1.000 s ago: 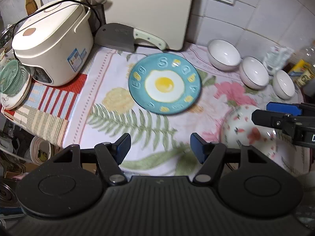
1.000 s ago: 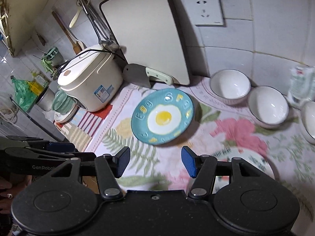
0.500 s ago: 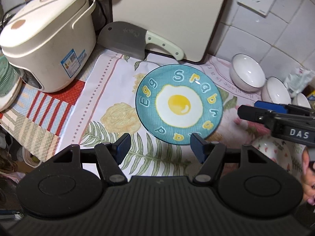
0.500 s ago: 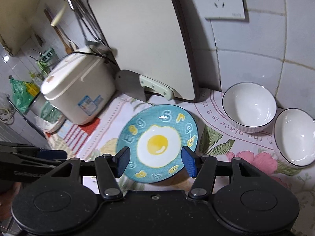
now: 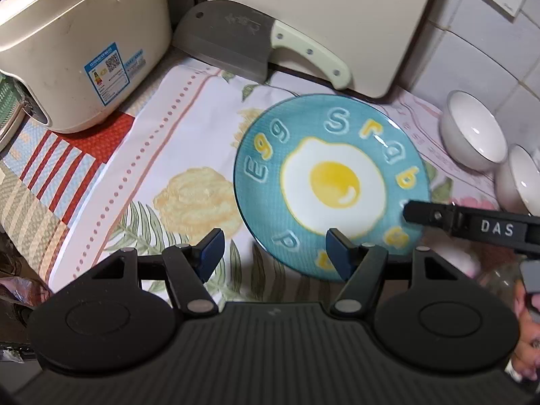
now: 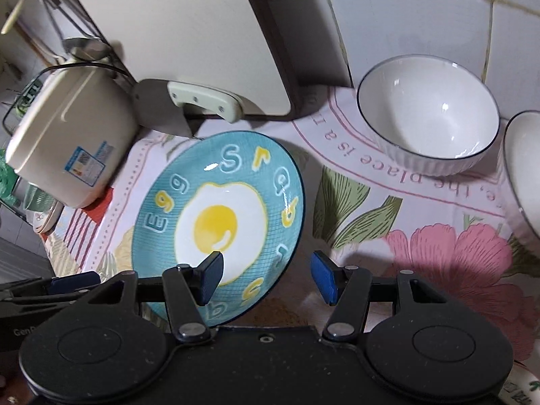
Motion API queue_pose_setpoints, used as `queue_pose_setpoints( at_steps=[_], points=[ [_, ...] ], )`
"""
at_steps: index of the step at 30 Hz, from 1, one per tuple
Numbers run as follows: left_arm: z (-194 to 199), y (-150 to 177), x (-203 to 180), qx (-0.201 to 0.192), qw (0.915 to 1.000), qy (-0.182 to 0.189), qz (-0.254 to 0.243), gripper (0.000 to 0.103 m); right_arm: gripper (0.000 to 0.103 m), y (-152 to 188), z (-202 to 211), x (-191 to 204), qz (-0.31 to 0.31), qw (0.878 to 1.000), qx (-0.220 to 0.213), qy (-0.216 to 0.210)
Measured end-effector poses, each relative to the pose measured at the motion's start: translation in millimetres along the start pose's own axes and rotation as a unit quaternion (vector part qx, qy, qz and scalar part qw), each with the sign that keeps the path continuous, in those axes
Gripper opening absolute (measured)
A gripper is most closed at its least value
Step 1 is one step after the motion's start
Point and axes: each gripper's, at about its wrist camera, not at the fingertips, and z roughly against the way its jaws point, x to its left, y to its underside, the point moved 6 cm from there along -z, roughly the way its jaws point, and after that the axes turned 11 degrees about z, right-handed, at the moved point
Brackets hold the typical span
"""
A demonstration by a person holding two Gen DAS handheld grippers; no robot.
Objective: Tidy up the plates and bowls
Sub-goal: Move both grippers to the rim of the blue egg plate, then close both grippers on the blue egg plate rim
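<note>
A teal plate (image 5: 332, 185) printed with a fried egg and raised letters is seen lying flat on a floral cloth (image 5: 189, 155) that covers the counter. In the left wrist view the left gripper (image 5: 271, 248) is held above the near left edge of the plate with its jaws parted and nothing between them; its right blue pad is seen over the plate's near rim, its left pad over the cloth. The right gripper (image 6: 266, 275) is likewise held apart and empty in its own view, its left pad being over the egg print and its right pad past the plate's right edge, over the cloth; whether either tool touches the plate cannot be told. A finger of the right gripper (image 5: 472, 224), marked with white letters, is seen reaching over the plate's right side. Behind the plate a cleaver (image 5: 256, 44) with a pale handle is leaned against an upright cutting board (image 5: 320, 10), and a cream rice cooker (image 5: 77, 44) is stood to the left. Right of the plate, a white bowl (image 6: 428, 114) with a dark rim is placed near the tiled wall, with a second bowl (image 6: 523, 175) just beside it.
</note>
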Motion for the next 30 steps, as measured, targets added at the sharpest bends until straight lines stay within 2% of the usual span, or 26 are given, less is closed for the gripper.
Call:
queue_pose_setpoints(
  at_steps=[6,10,12,15,16,17,20,22,24,26,30],
  points=[
    [-25.0,-10.2,3.1,-0.022,0.9997,-0.009,0.005,0.066,0.063,-5.6,-20.6,-1.2,0.002,1.0,0.002,-0.001],
    [-42.1,-14.8,8.0,-0.011,0.9997,-0.012,0.021,0.062,0.062,-10.4,-30.3,-8.2,0.0,1.0,0.002,0.006],
    [-45.9,-16.2,10.8,-0.007,0.9996,-0.013,0.025,0.056,0.062,-13.6,-35.2,-11.0,0.0,1.0,0.001,0.004],
    [-52.0,-16.9,15.0,0.006,0.9995,-0.018,0.024,0.032,0.061,-18.7,-38.1,-10.0,0.007,1.0,-0.006,-0.002],
    [-54.2,-16.5,16.6,0.015,0.9994,-0.015,0.026,0.022,0.054,-20.0,-37.9,-8.7,0.011,1.0,-0.011,-0.005],
    [-54.0,-17.5,18.4,0.015,0.9993,-0.012,0.032,0.021,0.053,-21.6,-38.0,-7.1,0.013,1.0,-0.017,-0.016],
    [-54.2,-19.3,21.6,0.024,0.9988,-0.003,0.042,0.019,0.043,-22.0,-40.4,-9.2,0.011,1.0,-0.016,-0.012],
    [-54.2,-19.0,22.6,0.023,0.9987,0.001,0.045,0.019,0.029,-20.5,-40.5,-12.3,0.015,1.0,-0.02,-0.006],
    [-54.6,-18.6,23.2,0.02,0.9986,0.004,0.048,0.02,0.021,-19.4,-39.2,-18.2,0.007,1.0,-0.02,-0.004],
    [-55.9,-19.0,23.5,0.019,0.9985,0.008,0.05,0.02,0.018,-19.1,-38.1,-24.5,-0.019,0.999,-0.022,-0.02],
    [-56.9,-21.1,22.9,0.03,0.9989,0.015,0.032,0.02,0.017,-19.5,-39.2,-26.6,-0.026,0.999,-0.018,-0.028]
  ],
)
